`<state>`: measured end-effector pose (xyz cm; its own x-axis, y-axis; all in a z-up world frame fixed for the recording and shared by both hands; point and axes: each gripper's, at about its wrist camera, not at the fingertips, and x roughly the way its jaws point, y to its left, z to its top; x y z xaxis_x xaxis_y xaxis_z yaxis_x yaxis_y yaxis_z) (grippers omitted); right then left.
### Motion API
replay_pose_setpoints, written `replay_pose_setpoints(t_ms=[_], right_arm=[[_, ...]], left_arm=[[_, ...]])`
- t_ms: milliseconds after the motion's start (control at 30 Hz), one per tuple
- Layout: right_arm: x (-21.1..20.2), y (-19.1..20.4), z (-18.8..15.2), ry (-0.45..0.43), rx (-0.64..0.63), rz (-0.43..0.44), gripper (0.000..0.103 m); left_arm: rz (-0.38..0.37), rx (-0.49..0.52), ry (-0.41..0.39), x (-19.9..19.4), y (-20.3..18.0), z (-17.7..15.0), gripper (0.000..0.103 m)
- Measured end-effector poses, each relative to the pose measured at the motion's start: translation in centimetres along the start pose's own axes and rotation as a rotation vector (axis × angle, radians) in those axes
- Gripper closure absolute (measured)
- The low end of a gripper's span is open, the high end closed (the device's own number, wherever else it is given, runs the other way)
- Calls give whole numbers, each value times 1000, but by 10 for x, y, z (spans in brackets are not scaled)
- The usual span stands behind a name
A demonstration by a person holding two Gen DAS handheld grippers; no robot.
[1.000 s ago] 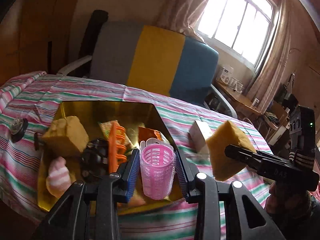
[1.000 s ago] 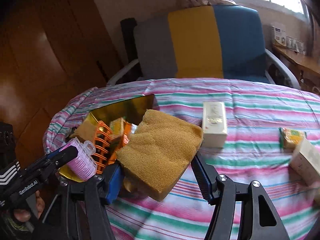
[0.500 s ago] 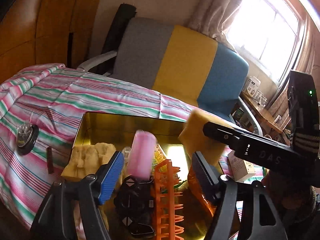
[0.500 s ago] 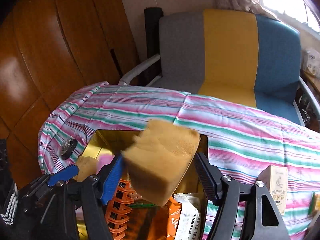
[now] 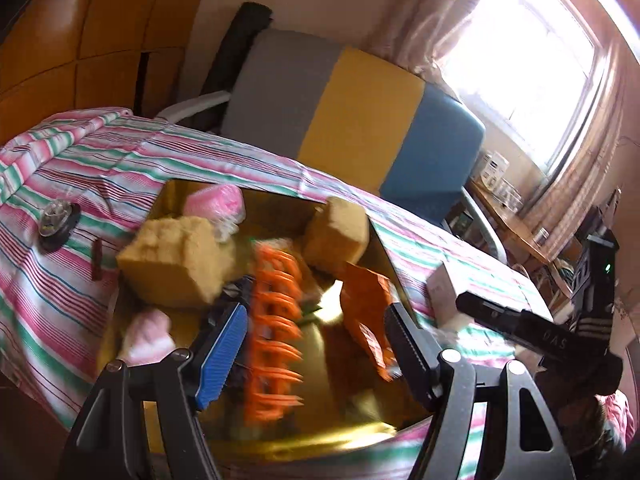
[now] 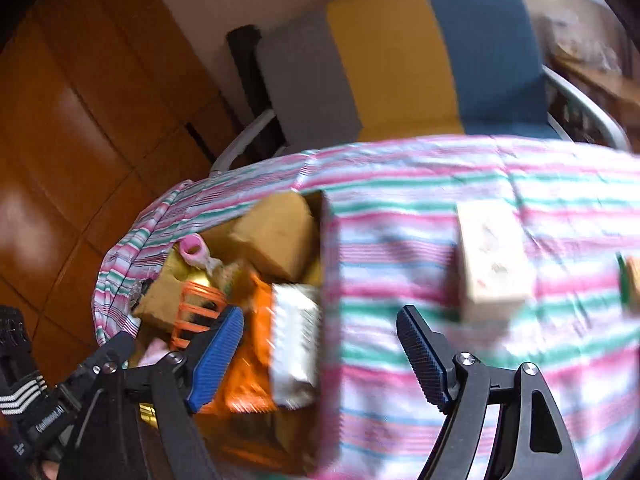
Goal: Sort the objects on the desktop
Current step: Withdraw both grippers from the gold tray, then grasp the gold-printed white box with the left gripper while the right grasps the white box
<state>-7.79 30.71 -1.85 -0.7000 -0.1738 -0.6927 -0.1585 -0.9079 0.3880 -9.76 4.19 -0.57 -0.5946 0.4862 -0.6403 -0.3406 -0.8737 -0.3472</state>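
sponge lies in the gold tray at its far right corner, beyond the left tongs; pink roller at far left. both tongs spread, empty, angled down; right tongs have just been opening.

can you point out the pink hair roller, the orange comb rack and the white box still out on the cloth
pink hair roller (image 5: pixel 214 199), left wrist view, on its ribbed side
orange comb rack (image 5: pixel 276 320), left wrist view, on its middle prongs
white box (image 6: pixel 492 260), right wrist view, on its broad top face
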Motion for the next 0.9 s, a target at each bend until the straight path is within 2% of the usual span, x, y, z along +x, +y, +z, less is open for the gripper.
replay_pose_setpoints(t_ms=[233, 433, 567, 667, 900], right_arm=[[-55, -86, -49, -15, 116, -171, 21], [-100, -152, -81, -59, 213, -303, 20], [-115, -181, -92, -83, 250, -338, 19], [-117, -186, -94, -92, 222, -355, 18], [-101, -184, -93, -72, 177, -317, 17]], left_arm=[[-96, 174, 90, 14, -86, -25, 30], [-103, 305, 170, 45, -159, -31, 30], [-99, 348, 208, 75, -190, -25, 29], [-78, 387, 232, 101, -208, -20, 23], [17, 417, 282, 157, -226, -7, 23]])
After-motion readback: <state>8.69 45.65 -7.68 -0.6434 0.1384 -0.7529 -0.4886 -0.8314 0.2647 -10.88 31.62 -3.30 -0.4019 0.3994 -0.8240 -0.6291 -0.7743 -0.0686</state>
